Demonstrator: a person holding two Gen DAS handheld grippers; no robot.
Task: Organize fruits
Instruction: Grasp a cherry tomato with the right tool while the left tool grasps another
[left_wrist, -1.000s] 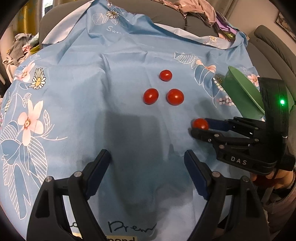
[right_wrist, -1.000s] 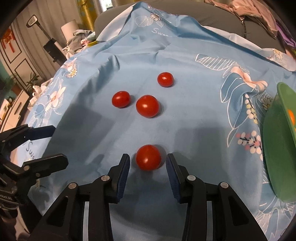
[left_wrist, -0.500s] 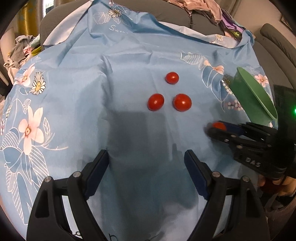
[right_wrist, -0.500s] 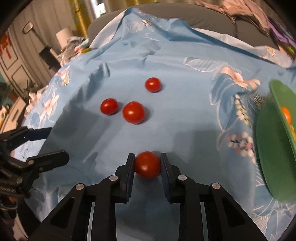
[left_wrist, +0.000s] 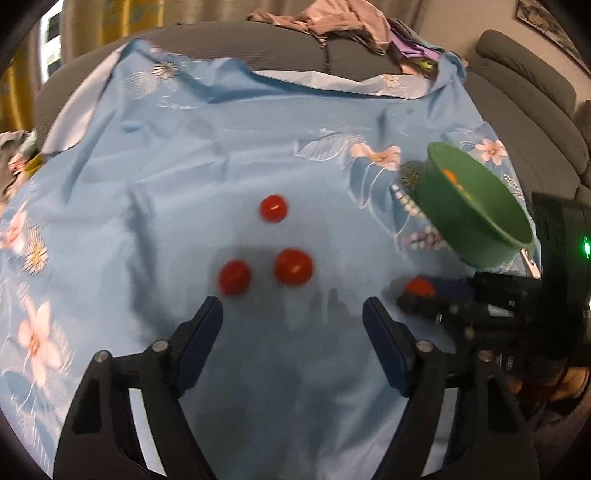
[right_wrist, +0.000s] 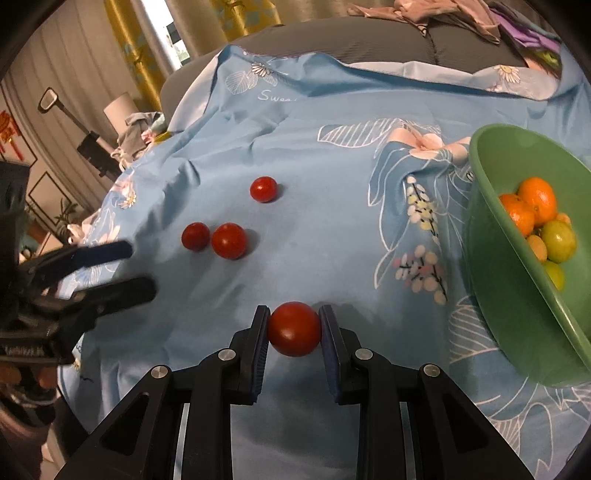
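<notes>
- Right gripper (right_wrist: 294, 334): pads pinch a tomato (right_wrist: 294, 328), just above the blue cloth (right_wrist: 314, 236).
- Left gripper (left_wrist: 293, 317): jaws closing, nothing between them.
- Three tomatoes (right_wrist: 229, 240) lie loose on the cloth.
- Green bowl (right_wrist: 491, 258), at right, holds fruit.

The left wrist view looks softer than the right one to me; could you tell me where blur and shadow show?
Left wrist view: motion blur smears the three loose tomatoes and the cloth print; a dark shadow lies beneath them. Right wrist view: sharp; the held tomato is crisp.
</notes>
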